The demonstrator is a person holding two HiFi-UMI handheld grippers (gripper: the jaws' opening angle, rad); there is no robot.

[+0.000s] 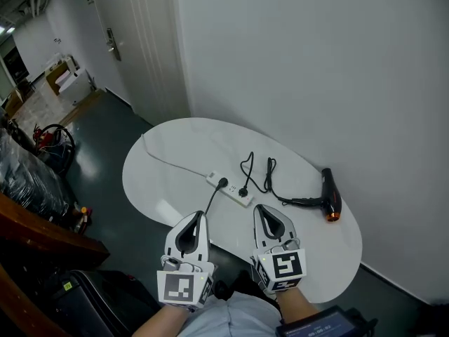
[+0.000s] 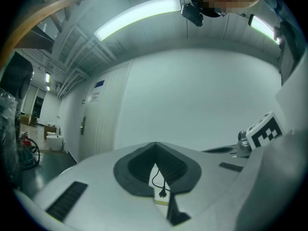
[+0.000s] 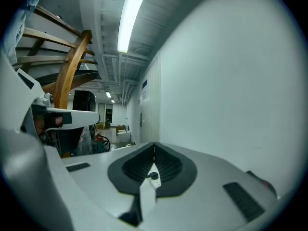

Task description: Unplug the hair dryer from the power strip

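A white power strip (image 1: pixel 231 190) lies mid-table on the white oval table (image 1: pixel 175 142). One black plug (image 1: pixel 223 182) sits in its left end, its cable running toward my left gripper. A second black plug (image 1: pixel 243 191) rests on the strip's right part; its looped cord (image 1: pixel 269 175) leads to the black hair dryer (image 1: pixel 330 196) at the right, near the wall. I cannot tell whether it is seated in a socket. My left gripper (image 1: pixel 202 216) (image 2: pixel 155 144) and right gripper (image 1: pixel 258 209) (image 3: pixel 154 144) are both shut and empty, short of the strip on the near side.
The strip's white lead (image 1: pixel 158 157) runs off to the table's far left. A white wall stands just behind the table, with a door (image 1: pixel 130 41) at the back left. Dark bags (image 1: pixel 28 181) and a case (image 1: pixel 91 300) stand on the floor at the left.
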